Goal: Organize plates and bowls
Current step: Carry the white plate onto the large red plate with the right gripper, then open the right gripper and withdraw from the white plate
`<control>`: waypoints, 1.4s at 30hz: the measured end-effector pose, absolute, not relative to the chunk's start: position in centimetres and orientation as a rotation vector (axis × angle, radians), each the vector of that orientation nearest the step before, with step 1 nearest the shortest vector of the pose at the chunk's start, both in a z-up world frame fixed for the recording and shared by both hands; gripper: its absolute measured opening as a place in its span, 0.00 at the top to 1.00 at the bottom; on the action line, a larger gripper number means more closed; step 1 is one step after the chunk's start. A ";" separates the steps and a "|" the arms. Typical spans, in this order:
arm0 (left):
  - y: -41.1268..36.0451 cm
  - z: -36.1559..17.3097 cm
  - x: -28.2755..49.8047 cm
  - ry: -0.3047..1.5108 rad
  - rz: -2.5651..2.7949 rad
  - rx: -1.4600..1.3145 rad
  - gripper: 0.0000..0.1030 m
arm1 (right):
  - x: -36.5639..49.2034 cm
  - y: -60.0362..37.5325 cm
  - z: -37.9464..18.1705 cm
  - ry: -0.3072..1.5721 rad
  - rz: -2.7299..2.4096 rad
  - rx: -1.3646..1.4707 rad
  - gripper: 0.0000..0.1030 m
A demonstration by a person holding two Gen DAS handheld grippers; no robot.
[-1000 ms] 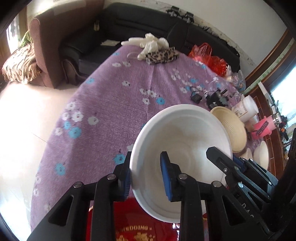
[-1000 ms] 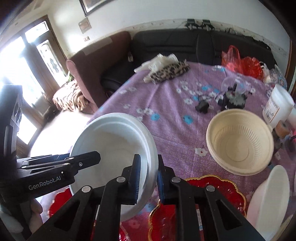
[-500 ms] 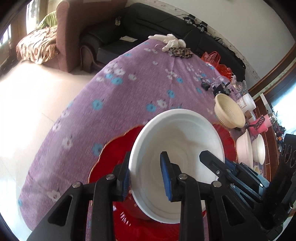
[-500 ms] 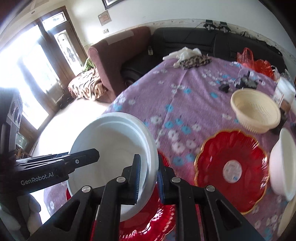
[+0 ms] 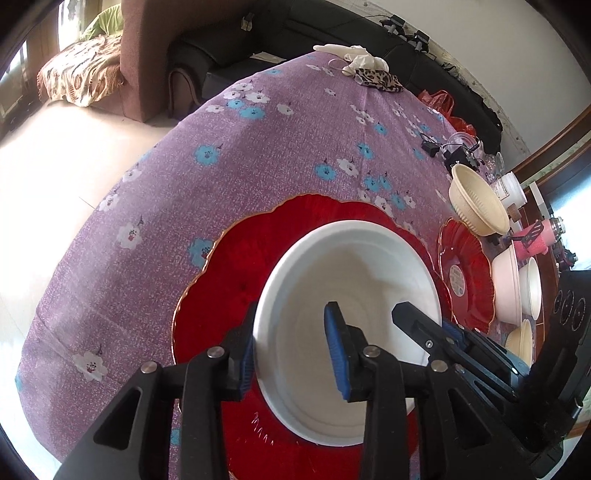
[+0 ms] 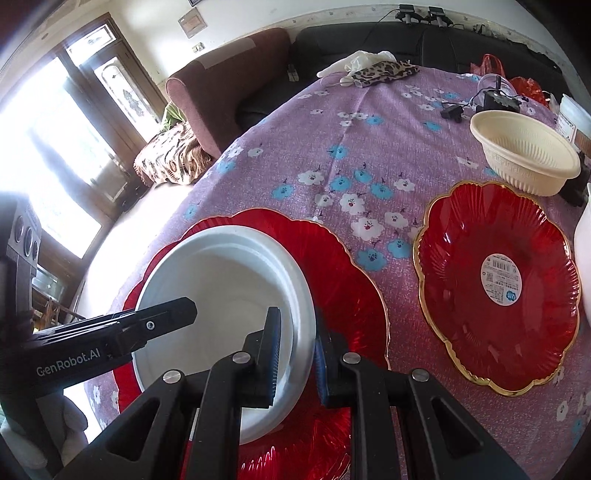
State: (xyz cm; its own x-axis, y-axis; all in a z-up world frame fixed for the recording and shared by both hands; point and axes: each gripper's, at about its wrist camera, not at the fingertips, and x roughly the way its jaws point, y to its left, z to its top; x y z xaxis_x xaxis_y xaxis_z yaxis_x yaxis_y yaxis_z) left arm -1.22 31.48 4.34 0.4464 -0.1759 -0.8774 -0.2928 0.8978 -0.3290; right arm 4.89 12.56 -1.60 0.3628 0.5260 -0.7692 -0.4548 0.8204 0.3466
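Both wrist views close, angled down across table; share white bowl (image 5: 347,295) on red plate (image 6: 343,280)

A home living room: a round table under a purple flowered cloth (image 6: 369,122) stands beside a black sofa (image 6: 369,40) and a maroon armchair (image 6: 221,85), with a glazed wooden door (image 6: 110,88) letting daylight onto the pale floor and framed pictures on the wall

A black sofa (image 6: 424,40) ran along the pale wall (image 6: 295,14) behind the purple flowered tablecloth (image 6: 369,129). Left of the sofa stood 1 maroon armchair (image 6: 229,85) — beyond it, glazed wooden doors (image 6: 110,92) poured bright daylight over the pale floor (image 5: 55,155).
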 end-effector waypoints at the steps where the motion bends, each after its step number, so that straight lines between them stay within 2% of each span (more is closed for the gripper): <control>1: 31.5 4.4 -1.2 1.117 0.080 -0.475 0.60 | 4.8 12.6 -1.6 1.021 0.633 0.075 0.81; 4: 31.7 4.7 -1.4 1.109 0.091 -0.480 0.47 | 4.6 12.9 -1.4 1.002 0.623 0.045 0.76; 7: 31.9 5.3 -2.0 1.090 0.106 -0.467 0.45 | 4.1 12.9 -1.0 0.979 0.625 0.028 0.69; 14: 32.1 7.8 -4.2 1.005 0.102 -0.505 0.36 | 2.1 10.9 1.3 0.903 0.631 0.048 0.66; 20: 28.8 9.7 -5.0 0.970 0.023 -0.456 0.34 | 0.2 6.4 3.0 0.837 0.609 0.105 0.54; 22: 27.3 10.2 -5.0 0.958 -0.003 -0.423 0.29 | -0.3 4.0 3.2 0.817 0.580 0.129 0.53; 32: 21.2 11.4 -1.3 0.954 -0.090 -0.325 0.28 | 1.8 -7.5 1.2 0.810 0.387 0.312 0.53; 42: 17.3 9.2 7.9 1.092 -0.088 -0.263 0.28 | 5.8 -10.0 -2.9 0.907 0.322 0.429 0.53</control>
State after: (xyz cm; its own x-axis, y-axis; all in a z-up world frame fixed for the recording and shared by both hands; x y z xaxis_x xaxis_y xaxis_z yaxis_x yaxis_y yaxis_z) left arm 7.87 17.34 9.23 0.4603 -0.2000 -0.8649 -0.0586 0.9653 -0.2544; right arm 5.80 -9.98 -2.87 0.5781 0.4430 -0.6853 -0.0889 0.8690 0.4868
